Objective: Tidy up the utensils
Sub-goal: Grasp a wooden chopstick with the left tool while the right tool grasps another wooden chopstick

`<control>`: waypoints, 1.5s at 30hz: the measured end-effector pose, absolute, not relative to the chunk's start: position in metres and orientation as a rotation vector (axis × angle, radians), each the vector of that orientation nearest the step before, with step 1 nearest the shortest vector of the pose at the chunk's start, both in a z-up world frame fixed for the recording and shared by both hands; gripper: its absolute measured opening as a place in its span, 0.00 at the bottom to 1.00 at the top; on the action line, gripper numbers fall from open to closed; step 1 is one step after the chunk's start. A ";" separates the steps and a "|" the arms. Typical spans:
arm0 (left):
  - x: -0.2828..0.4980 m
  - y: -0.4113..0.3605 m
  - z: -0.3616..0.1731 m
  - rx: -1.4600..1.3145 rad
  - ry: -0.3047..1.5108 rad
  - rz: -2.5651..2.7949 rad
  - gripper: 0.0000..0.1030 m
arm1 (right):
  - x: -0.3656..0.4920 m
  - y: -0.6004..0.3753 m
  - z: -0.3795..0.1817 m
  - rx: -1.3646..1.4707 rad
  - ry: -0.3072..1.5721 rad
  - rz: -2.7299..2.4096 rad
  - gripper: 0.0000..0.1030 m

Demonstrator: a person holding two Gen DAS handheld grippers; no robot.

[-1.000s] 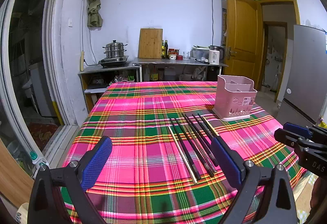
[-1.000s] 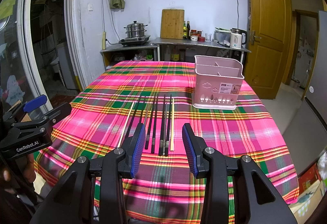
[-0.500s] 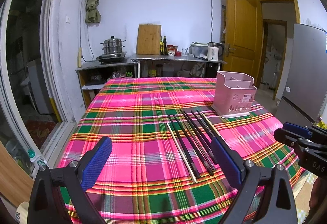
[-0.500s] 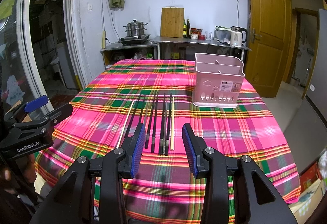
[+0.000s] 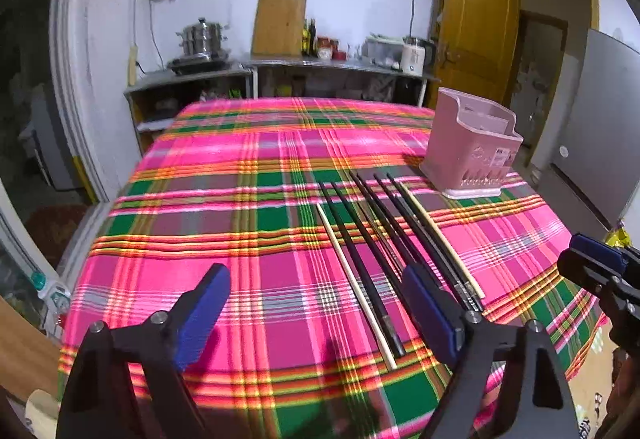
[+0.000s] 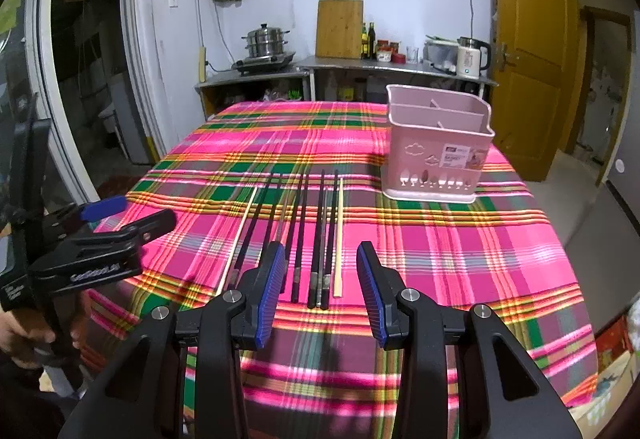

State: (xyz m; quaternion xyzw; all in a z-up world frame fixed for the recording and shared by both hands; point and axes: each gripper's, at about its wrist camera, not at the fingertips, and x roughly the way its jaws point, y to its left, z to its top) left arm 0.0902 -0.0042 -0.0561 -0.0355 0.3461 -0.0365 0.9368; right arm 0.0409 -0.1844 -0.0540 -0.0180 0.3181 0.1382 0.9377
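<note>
Several black chopsticks point(image 5: 380, 239) point(image 6: 316, 231) and two pale wooden ones lie side by side on the plaid tablecloth point(image 5: 240, 239) point(image 6: 460, 247). A pink divided utensil holder point(image 5: 472, 155) point(image 6: 436, 155) stands upright behind them to the right. My left gripper point(image 5: 316, 279) point(image 6: 136, 213) hovers over the near ends of the chopsticks, its jaws closing with nothing pressed between the pads. My right gripper point(image 6: 320, 253) point(image 5: 592, 259) stands open just short of the chopstick ends, gripping nothing.
The table's near edge runs right under both grippers. A person's hand point(image 6: 24, 331) holds the left gripper's handle. Behind the table, a counter point(image 6: 360, 65) carries a steel pot, a cutting board and a kettle. A wooden door point(image 6: 528, 51) is at the right.
Both grippers have come forward and lower toward the chopsticks, the left one farther. The left gripper's jaws have narrowed a little. The chopsticks and holder have not moved.
</note>
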 end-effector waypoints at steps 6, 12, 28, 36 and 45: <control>0.132 -0.007 -0.074 -0.108 0.812 -0.118 0.70 | 0.071 -0.179 -0.067 -0.038 0.697 0.300 0.37; 0.166 -0.009 -0.092 -0.147 0.887 -0.146 0.48 | 0.105 -0.173 -0.081 -0.041 0.741 0.316 0.37; 0.208 -0.013 -0.120 -0.176 0.951 -0.112 0.32 | 0.183 -0.179 -0.121 -0.005 0.870 0.313 0.25; 0.216 -0.018 -0.121 -0.129 0.933 -0.092 0.32 | 0.209 -0.178 -0.136 0.002 0.914 0.308 0.23; 0.218 -0.017 -0.122 -0.108 0.925 -0.070 0.25 | 0.214 -0.180 -0.136 -0.010 0.926 0.302 0.23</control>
